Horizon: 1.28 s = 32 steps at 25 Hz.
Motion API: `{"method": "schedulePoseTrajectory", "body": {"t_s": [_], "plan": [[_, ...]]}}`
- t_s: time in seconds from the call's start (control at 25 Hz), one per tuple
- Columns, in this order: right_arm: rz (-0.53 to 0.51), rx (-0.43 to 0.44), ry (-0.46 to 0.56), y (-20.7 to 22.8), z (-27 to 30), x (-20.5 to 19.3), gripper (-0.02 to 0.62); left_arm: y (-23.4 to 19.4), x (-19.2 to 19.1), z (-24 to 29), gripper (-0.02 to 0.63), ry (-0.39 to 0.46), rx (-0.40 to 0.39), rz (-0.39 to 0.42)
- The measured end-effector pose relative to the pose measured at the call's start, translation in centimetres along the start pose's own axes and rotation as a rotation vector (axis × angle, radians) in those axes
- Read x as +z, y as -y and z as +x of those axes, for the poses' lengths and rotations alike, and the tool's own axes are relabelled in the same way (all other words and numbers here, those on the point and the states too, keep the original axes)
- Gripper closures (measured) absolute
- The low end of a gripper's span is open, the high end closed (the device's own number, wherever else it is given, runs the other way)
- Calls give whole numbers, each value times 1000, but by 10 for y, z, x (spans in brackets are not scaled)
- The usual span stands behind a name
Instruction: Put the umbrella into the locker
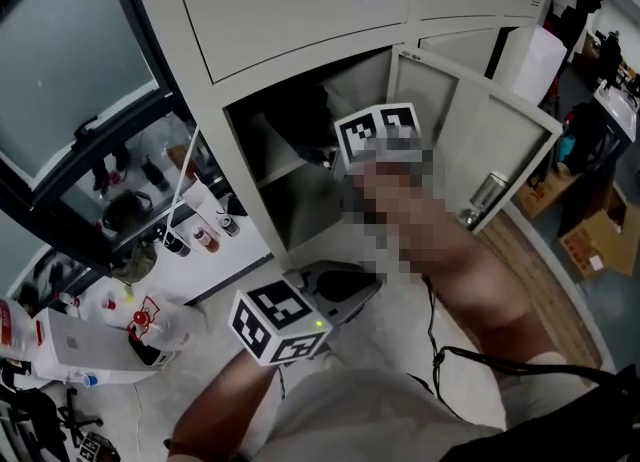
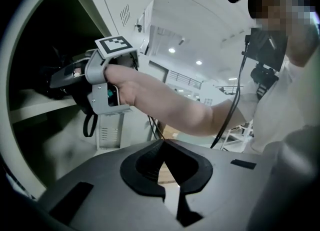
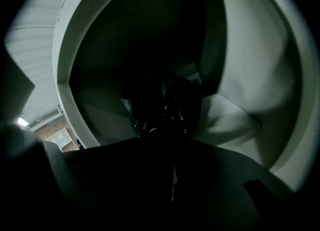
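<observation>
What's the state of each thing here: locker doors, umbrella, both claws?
Locker door, open.
Upper door, shut.
Umbrella, folded, gripped at the opening.
Right claw, shut on umbrella.
Left claw, shut, empty.

Two grippers, left gripper (image 1: 372, 287) and right gripper (image 3: 167, 137); one umbrella (image 3: 165, 102); one locker (image 1: 300, 10) with one open door (image 1: 490, 140) and one inner shelf (image 1: 290, 165).
</observation>
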State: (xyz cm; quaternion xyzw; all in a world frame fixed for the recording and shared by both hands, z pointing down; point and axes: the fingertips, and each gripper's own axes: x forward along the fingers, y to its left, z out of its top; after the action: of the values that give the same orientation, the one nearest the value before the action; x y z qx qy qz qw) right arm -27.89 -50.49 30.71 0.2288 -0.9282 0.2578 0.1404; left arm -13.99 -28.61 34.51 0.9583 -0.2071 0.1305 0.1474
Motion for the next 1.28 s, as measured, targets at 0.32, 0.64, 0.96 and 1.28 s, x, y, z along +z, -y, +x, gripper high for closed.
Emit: {"method": "schedulePoseTrajectory", "body": {"t_s": [0.32, 0.64, 0.96, 1.28], "plan": [[-43, -43, -47, 9, 33, 21, 451, -10, -1, -9, 597, 13, -24, -11], [-57, -80, -26, 17, 54, 44, 451, -17, -3, -13, 597, 16, -43, -16], [-151, -140, -44, 21, 71, 59, 451, -24, -6, -17, 597, 21, -56, -31], [-303, -253, -139, 28, 82, 48, 449, -28, -9, -20, 597, 25, -59, -39]]}}
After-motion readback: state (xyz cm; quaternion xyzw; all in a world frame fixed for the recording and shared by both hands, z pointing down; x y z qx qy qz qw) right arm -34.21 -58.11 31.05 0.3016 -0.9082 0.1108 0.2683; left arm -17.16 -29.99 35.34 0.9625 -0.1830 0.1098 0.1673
